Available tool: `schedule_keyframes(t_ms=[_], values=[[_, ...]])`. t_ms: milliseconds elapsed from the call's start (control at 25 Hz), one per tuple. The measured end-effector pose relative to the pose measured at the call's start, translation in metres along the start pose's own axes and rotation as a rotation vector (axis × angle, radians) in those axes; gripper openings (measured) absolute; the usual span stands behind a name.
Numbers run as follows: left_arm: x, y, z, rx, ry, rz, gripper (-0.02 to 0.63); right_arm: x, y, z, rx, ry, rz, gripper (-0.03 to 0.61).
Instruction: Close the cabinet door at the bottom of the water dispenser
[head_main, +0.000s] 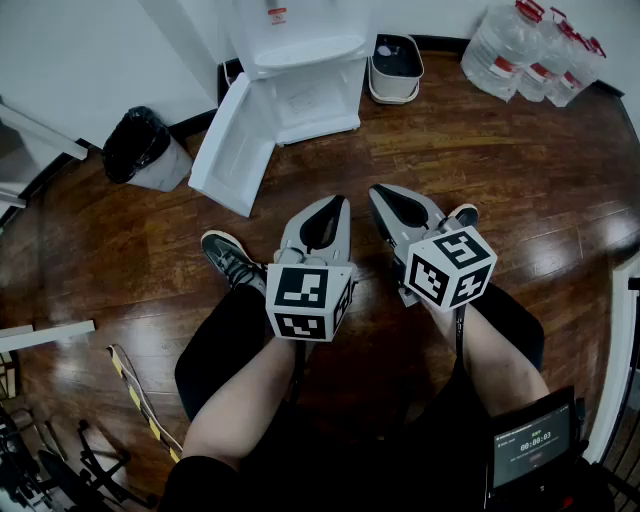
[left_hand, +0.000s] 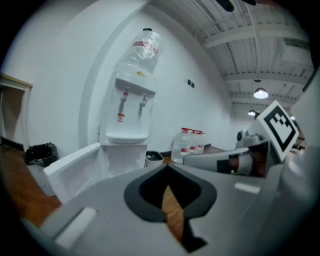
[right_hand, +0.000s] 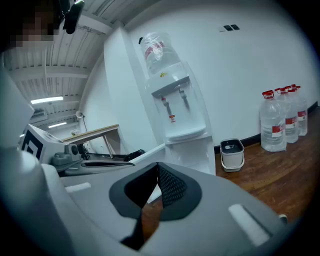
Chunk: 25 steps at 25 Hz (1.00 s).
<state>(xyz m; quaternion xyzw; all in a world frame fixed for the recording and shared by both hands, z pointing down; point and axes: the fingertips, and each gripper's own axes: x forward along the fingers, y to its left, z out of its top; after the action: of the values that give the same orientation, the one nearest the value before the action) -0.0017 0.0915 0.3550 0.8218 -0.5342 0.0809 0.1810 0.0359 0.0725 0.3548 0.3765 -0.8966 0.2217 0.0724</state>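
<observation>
The white water dispenser stands against the far wall with a water bottle on top. Its bottom cabinet door hangs wide open, swung out to the left over the wooden floor. My left gripper and right gripper are held side by side in front of me, well short of the door, both shut with nothing between the jaws. In the left gripper view the dispenser and open door lie ahead beyond the closed tips. The right gripper view shows the dispenser, the door and closed tips.
A black-bagged bin sits left of the open door. A small white pail stands right of the dispenser, and several large water bottles fill the far right corner. My shoe is on the floor beside the left gripper.
</observation>
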Motion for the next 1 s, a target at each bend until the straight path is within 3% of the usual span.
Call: schedule_keyframes(t_ms=[360,560,800,1000], values=[[0.028,0.029,0.033,0.081,-0.029,-0.012,0.023,0.036,-0.024,0.014,0.000,0.034,-0.010,0.005],[0.046,0.035,0.034,0.107,-0.001,-0.035,0.064,0.055,-0.030,0.027,-0.012,0.037,0.012,0.005],[0.069,0.054,0.067,0.123,-0.081,-0.054,0.064,0.082,-0.054,0.044,0.016,0.036,0.014,0.005],[0.098,0.069,0.072,0.158,-0.042,-0.078,0.064,0.110,-0.067,0.062,0.030,0.034,0.037,0.005]])
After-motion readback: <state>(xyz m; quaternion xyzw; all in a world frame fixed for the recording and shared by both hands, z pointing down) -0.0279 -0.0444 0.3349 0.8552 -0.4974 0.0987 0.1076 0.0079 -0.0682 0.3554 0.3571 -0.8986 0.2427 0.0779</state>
